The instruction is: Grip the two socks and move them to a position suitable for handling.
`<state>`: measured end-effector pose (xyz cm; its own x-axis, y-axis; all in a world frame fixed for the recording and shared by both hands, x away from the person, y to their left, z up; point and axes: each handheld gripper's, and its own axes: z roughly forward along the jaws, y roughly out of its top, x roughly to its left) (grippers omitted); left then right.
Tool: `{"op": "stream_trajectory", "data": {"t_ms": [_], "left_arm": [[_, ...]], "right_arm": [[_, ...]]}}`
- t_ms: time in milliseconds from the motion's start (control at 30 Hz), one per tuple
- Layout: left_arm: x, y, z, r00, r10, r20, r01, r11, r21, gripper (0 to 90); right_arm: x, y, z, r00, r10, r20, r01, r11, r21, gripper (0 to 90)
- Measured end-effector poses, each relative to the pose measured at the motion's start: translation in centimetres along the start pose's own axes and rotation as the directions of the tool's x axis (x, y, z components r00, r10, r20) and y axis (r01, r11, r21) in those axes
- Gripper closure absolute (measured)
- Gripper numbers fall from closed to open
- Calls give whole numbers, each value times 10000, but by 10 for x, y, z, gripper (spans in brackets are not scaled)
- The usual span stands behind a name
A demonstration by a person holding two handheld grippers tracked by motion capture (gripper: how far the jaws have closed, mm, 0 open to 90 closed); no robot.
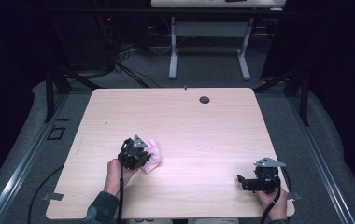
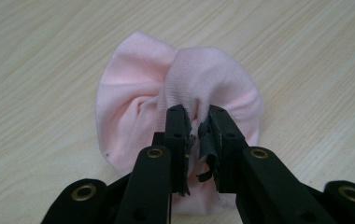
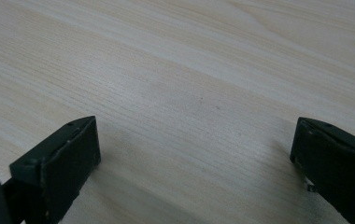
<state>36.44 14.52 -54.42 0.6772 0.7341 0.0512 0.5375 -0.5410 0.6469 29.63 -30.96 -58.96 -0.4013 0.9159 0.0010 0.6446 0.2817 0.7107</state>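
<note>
A small pink cloth point(image 1: 152, 156) lies bunched on the light wooden table point(image 1: 175, 121), left of centre near the front. My left gripper point(image 1: 140, 154) is shut on it: in the left gripper view the jaws pinch a raised fold of the pink cloth point(image 2: 185, 88) between the fingertips point(image 2: 178, 123), and the left gripper point(image 2: 196, 121) sits low over the wood. My right gripper point(image 1: 243, 179) rests at the front right of the table, open. In the right gripper view its jaws stand wide apart over bare wood, and the right gripper point(image 3: 196, 140) holds nothing.
A round cable hole point(image 1: 204, 99) sits near the table's far edge. Beyond the table stand a white desk frame point(image 1: 208, 46) and loose cables on the grey floor. Black stand legs flank the table on both sides.
</note>
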Motion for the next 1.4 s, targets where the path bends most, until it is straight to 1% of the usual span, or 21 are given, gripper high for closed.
{"op": "stream_trajectory", "data": {"t_ms": [200,400,467,567,700,767,833,867,900,933,967,1033,1100,1133,1167,1200,1267,1300,1333,1367,1400], "left_arm": [[-2,4,-21,9999,-80,-105,74,9986,-531,796],[-6,13,-44,9997,-99,228,124,9934,-1141,798],[-10,16,-49,9994,-8,334,51,9916,-1291,801],[-24,24,-58,9977,397,542,-315,9890,-1442,804],[-44,36,-65,9918,870,931,-691,9812,-1802,805],[-53,41,-68,9858,1030,1328,-762,9782,-1933,806],[-67,47,-71,9750,1306,1800,-901,9719,-2173,806],[-67,47,-71,9750,1306,1800,-901,9719,-2173,806],[-74,49,-71,9672,1372,2140,-881,9706,-2242,806],[-84,50,-70,9555,1537,2519,-943,9679,-2329,806],[-84,50,-70,9555,1537,2519,-943,9679,-2329,806],[-97,51,-65,9382,1658,3037,-967,9684,-2300,806],[-110,51,-57,9238,1739,3410,-1036,9712,-2146,805],[-120,49,-45,9112,1838,3686,-1215,9750,-1858,805],[-125,47,-36,9069,1844,3788,-1304,9778,-1639,804],[-125,47,-36,9069,1844,3788,-1304,9778,-1639,804],[-137,40,-10,8995,1793,3985,-1556,9836,-913,804],[-137,40,-10,8995,1793,3985,-1556,9836,-913,804],[-140,35,4,9004,1670,4017,-1600,9858,-512,804],[-140,35,4,9004,1670,4017,-1600,9858,-512,804],[-141,31,12,9032,1621,3975,-1641,9860,-292,804]], "right_arm": [[0,0,0,10000,19,-6,-19,10000,-18,12],[0,0,0,10000,21,4,-21,10000,-34,13],[0,0,0,10000,23,7,-23,10000,-37,13],[0,0,0,10000,27,12,-27,10000,-33,13],[0,0,0,10000,57,14,-57,10000,-63,13],[0,0,0,10000,54,1,-54,10000,-65,15],[0,0,0,10000,53,4,-53,10000,-65,15],[0,0,0,10000,54,3,-54,10000,-66,15],[0,0,0,10000,54,3,-54,10000,-66,15],[0,0,0,10000,55,4,-55,10000,-64,15],[0,0,0,10000,55,4,-55,10000,-64,15],[0,0,0,10000,51,6,-51,10000,-61,15],[0,0,0,10000,55,3,-55,10000,-64,15],[0,0,0,10000,53,5,-53,10000,-63,16],[0,0,0,10000,60,7,-60,10000,-68,16],[0,0,0,10000,59,7,-59,10000,-73,17],[0,0,0,10000,70,16,-70,9999,-85,17],[0,0,0,10000,70,16,-70,9999,-85,17],[0,0,0,10000,72,13,-72,9999,-87,17],[0,0,0,10000,72,13,-72,9999,-87,17],[0,0,0,10000,59,22,-59,9999,-111,17]]}}
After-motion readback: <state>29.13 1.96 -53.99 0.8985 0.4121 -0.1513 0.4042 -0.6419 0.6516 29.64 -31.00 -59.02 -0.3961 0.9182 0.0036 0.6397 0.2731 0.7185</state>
